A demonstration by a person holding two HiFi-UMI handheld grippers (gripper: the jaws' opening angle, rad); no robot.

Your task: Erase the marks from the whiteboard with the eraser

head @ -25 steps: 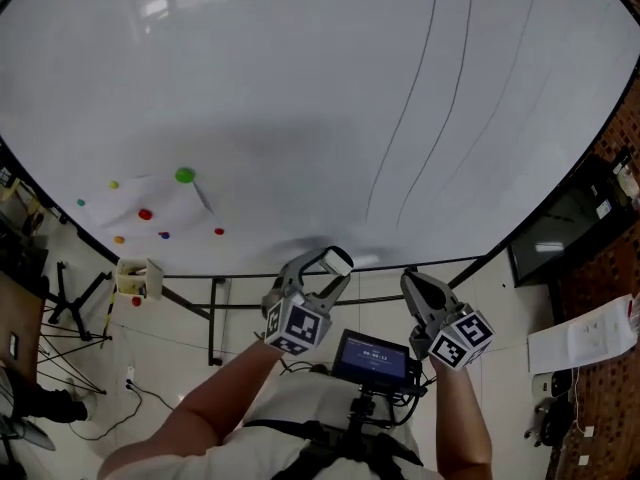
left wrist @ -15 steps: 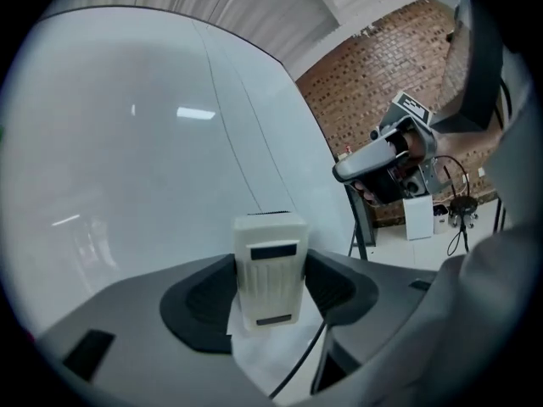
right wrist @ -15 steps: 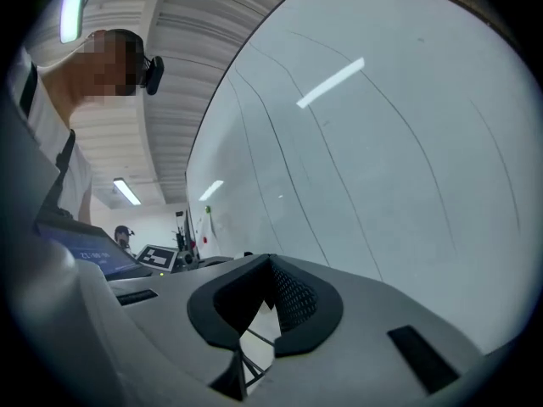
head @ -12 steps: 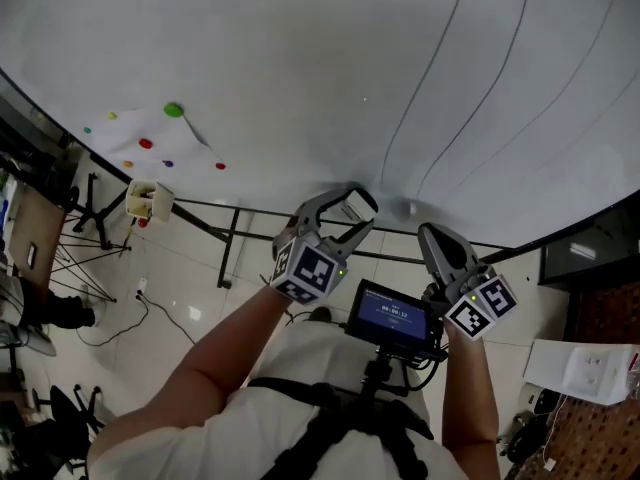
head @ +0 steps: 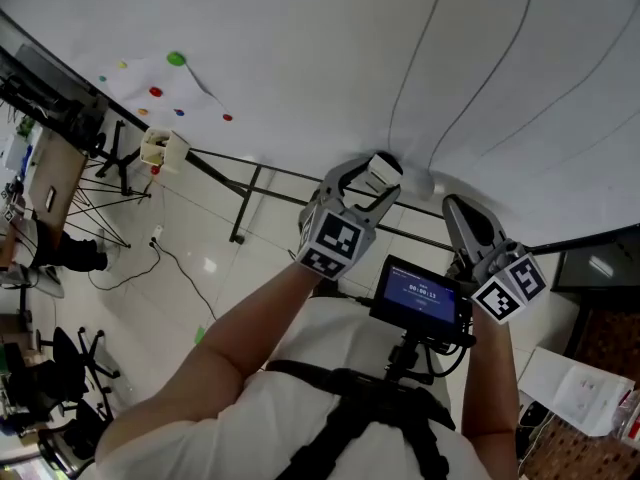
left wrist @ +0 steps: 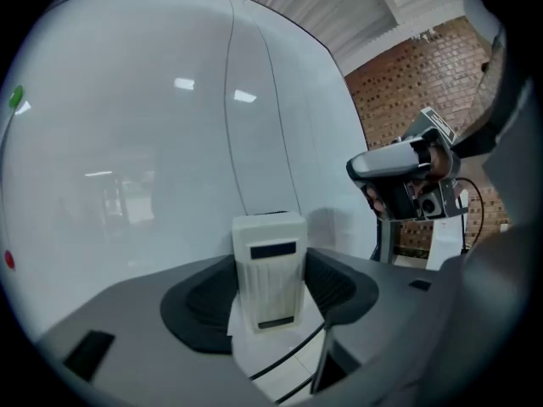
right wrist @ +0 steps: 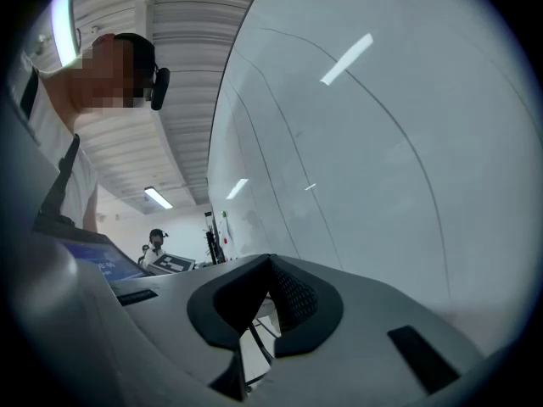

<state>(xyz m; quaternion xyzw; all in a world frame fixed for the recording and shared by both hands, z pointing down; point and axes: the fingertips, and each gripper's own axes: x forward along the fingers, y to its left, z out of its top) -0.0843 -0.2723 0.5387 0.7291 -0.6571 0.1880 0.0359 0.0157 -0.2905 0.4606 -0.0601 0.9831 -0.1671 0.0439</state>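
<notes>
1. While the left gripper (head: 372,190) clamped the white eraser (head: 383,171) between its two jaws, the eraser stood upright in that grip, its ribbed face toward the gripper's own camera.
2. Just beyond the eraser's far end lay the whiteboard (head: 300,28). A thin dark marker line (left wrist: 237,142) ran down the board to a point directly above the eraser. Whether the eraser touched the board could not be told.
3. To the right of the left gripper and apart from it, the right gripper (head: 460,216) had its jaws together with nothing between them, its tips pointing at the board's lower edge.
4. Ahead of the right gripper, further curved marker lines (head: 500,58) crossed the board.
5. Well off to the left of the left gripper, a green magnet (head: 176,59) and a red magnet (head: 155,92) sat on the board.
6. Behind the two grippers and between them, a small lit screen (head: 420,295) sat on a chest mount.
</notes>
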